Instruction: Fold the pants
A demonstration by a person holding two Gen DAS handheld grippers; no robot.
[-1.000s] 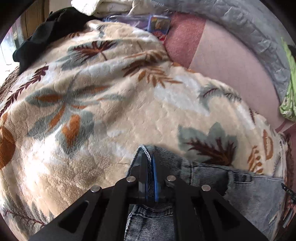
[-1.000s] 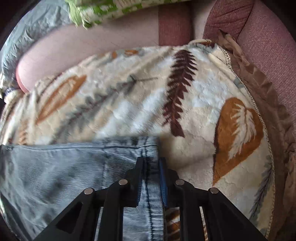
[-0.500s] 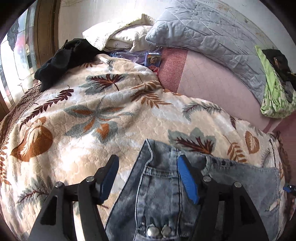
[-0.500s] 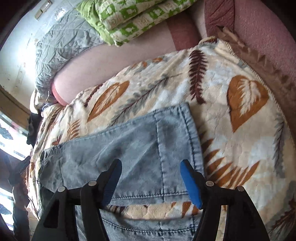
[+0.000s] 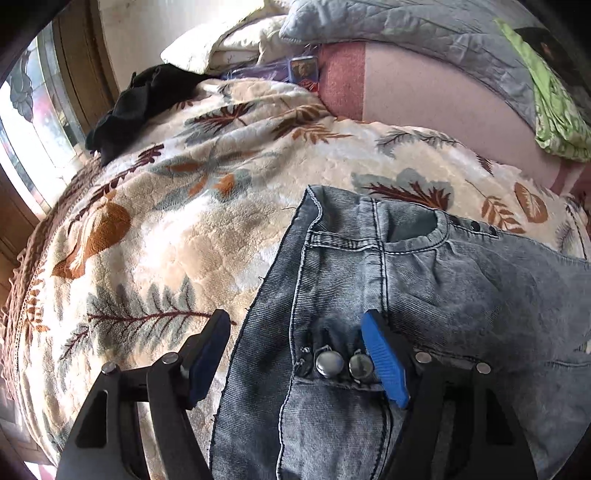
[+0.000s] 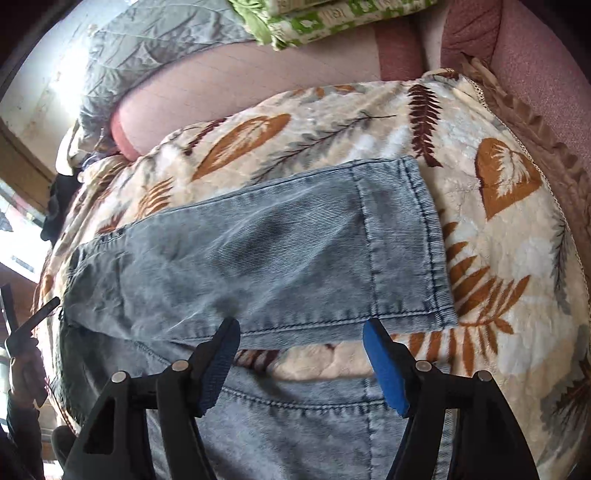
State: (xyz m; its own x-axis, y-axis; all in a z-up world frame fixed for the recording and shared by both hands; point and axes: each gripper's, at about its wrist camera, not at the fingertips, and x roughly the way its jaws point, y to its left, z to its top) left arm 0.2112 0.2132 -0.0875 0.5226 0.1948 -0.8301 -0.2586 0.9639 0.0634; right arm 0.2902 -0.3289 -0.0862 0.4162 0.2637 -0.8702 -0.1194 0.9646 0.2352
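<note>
Grey-blue denim pants (image 5: 424, 280) lie on a leaf-patterned blanket (image 5: 177, 221) on a bed. In the left wrist view I see the waistband end with metal buttons (image 5: 328, 363). My left gripper (image 5: 295, 328) is open and empty, raised above the waist edge. In the right wrist view one pant leg (image 6: 280, 243) lies flat with its hem at the right, and a second leg (image 6: 295, 417) lies nearer me with a strip of blanket between them. My right gripper (image 6: 299, 332) is open and empty above the legs.
A grey quilted pillow (image 5: 406, 33), a green patterned cloth (image 5: 554, 118) and a pink bolster (image 5: 424, 92) lie at the head of the bed. A black garment (image 5: 147, 99) lies at the far left by a window. The blanket's brown fringe edge (image 6: 535, 122) runs along the right.
Both grippers were shut on the pants' edges a second ago. They have opened, let go of the denim and drawn back and up from it.
</note>
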